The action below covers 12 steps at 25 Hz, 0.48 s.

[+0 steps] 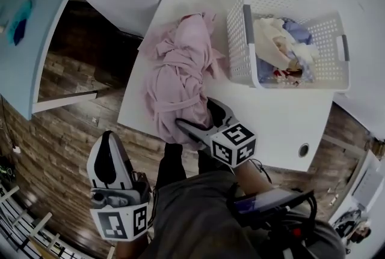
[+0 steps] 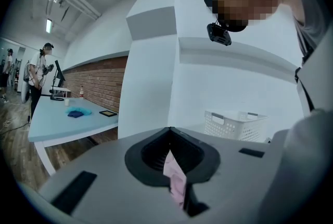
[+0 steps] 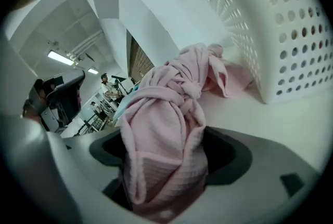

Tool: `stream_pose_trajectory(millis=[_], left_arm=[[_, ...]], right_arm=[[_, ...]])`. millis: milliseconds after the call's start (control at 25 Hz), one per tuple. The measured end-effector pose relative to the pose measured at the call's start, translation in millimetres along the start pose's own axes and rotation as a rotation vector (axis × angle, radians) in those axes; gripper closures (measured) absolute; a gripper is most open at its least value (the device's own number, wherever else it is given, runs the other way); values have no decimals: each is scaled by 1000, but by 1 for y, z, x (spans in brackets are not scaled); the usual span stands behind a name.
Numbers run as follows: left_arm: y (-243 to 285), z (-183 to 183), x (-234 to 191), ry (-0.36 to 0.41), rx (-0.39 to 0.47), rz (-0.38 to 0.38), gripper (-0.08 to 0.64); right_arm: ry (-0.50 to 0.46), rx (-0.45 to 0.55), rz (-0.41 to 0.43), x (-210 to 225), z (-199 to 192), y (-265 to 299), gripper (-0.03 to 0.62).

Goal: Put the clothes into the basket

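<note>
- Seeing the right gripper [image 1: 194, 112] at the near edge of the table [image 1: 283, 125]. Its fingers [image 3: 260, 166] are clamped on the near end of the pink robe [image 1: 177, 65]. In its own view the cloth fills the whole gap between them.
- Robe is a knotted heap on the table, running from the near edge toward the far side.
- Its far end lies just beside the left wall of the basket [image 1: 237, 41]. From the right gripper view I can't tell whether a fold touches that wall.
- Basket is white and perforated, upright on the far right part of the table, with grey handles on two opposite walls.
- Clothes [image 1: 274, 41] already lie bunched inside it: cream, blue and white pieces.
- Left gripper [image 1: 107, 158] is off the table, low left in the head view, over the wood floor [image 1: 66, 149] and well apart from the robe.
- Its fingers [image 2: 114, 160] are pressed together. I see a pink scrap [image 2: 174, 179] pinched in the seam between them and can't tell what it belongs to.
- Left gripper view looks across toward the basket. A blue table [image 2: 67, 121] sits off to the left with a person [image 2: 39, 75] standing behind it.
</note>
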<state>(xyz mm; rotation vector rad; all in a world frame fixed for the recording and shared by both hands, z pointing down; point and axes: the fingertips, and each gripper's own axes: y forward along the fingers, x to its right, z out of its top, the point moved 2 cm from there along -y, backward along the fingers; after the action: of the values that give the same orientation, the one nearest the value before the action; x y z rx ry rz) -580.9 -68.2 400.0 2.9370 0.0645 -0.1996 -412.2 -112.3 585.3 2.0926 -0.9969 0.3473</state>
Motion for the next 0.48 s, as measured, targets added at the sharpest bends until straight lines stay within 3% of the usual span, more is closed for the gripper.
stream_pose_trajectory(millis=[120, 200, 280, 480], left_arm=[[-1, -2, -6, 7, -11, -29, 552], [-3, -1, -8, 10, -14, -40, 552], [-6, 3, -9, 13, -10, -53, 552], [-15, 14, -9, 35, 18, -80, 552]], right_arm=[[-20, 42, -2, -5, 0, 1, 332], [-43, 84, -5, -10, 2, 0, 438], [-87, 116, -11, -17, 5, -3, 473], [-176, 204, 24, -46, 25, -14, 486]])
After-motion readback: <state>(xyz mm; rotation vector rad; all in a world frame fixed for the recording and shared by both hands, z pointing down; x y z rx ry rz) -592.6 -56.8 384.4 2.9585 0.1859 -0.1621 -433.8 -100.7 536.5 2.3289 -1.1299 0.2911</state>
